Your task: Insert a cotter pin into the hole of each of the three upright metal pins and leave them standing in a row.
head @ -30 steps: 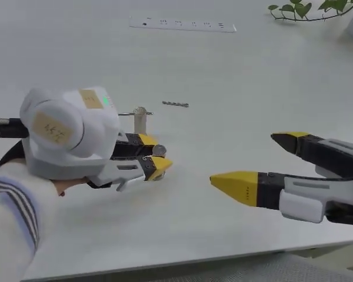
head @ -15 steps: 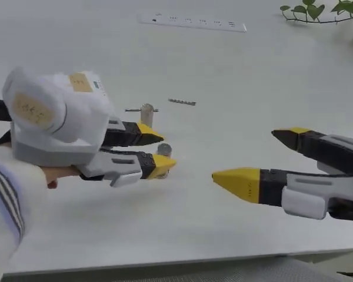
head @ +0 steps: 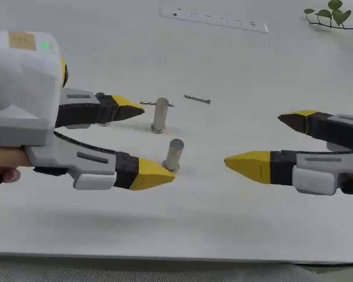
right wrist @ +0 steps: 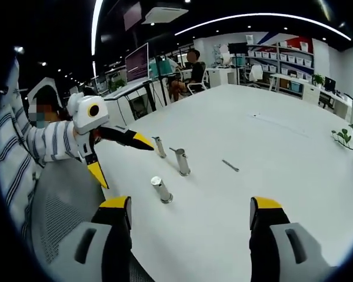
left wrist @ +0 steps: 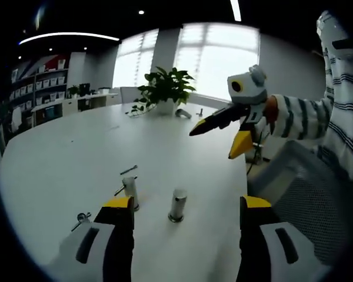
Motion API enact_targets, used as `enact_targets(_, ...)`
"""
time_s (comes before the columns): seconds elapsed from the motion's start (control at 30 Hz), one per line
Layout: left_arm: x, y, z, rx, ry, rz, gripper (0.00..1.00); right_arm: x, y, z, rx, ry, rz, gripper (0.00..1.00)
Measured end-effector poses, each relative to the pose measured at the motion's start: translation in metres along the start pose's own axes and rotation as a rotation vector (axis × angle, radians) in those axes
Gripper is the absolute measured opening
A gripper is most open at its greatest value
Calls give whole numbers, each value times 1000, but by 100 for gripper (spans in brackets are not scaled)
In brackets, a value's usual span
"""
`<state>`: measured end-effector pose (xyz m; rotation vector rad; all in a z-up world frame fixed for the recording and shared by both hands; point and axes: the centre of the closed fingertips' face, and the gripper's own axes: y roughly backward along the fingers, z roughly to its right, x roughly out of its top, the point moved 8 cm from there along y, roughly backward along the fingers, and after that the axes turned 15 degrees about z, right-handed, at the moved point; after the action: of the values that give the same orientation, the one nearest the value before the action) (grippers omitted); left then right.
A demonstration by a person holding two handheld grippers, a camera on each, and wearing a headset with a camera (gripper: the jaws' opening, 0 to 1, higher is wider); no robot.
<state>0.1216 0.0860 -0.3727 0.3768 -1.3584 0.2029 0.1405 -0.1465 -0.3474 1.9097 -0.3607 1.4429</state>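
Three metal pins (right wrist: 182,161) upright on table (head: 235,64) (head view catches two), one with inserted cotter pin (head: 147,103). One loose cotter pin (head: 197,99) lies beyond. Left gripper (head: 140,138), right gripper (head: 270,141): jaws apart, empty.

Yellow-tipped black jaws in pale grey shells are borne by the left gripper (head: 157,143) and the right gripper (head: 253,140). On top of the left gripper's white housing (head: 20,88), a tan label (head: 22,40) and a green light (head: 45,45) are set. A white, dark-striped sleeve (left wrist: 341,111) is worn.
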Motion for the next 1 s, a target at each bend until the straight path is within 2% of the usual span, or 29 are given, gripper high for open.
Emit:
enact_targets(0.1,-2,4,4,5,3,-3,81,6,-8,8,25,32,-32,77)
enact_targets(0.23,-6,7,8,32,50,-14,92,15,-16,19,55,79,-61,74)
enact_targets(0.3,-8,8,10,37,47,-16,96,19,-21,23,70,106,-81,73)
enact_targets(0.47,-6,10,12,61,64,7,99,27,-32,31,131,168,-133,62)
enact_targets(0.57,-4,11,14,70,69,16,99,29,-37,31,160,215,-182,55)
enact_targets(0.6,-4,11,15,74,71,15,99,31,-41,36,168,237,-194,53)
enact_targets(0.83,-6,12,17,89,75,11,99,37,-65,51,221,321,-254,46)
enact_targets(0.97,-7,12,17,96,29,-5,99,39,-81,56,280,355,-285,34)
enact_targets(1.0,-6,12,18,94,33,-5,99,39,-85,58,285,364,-290,32)
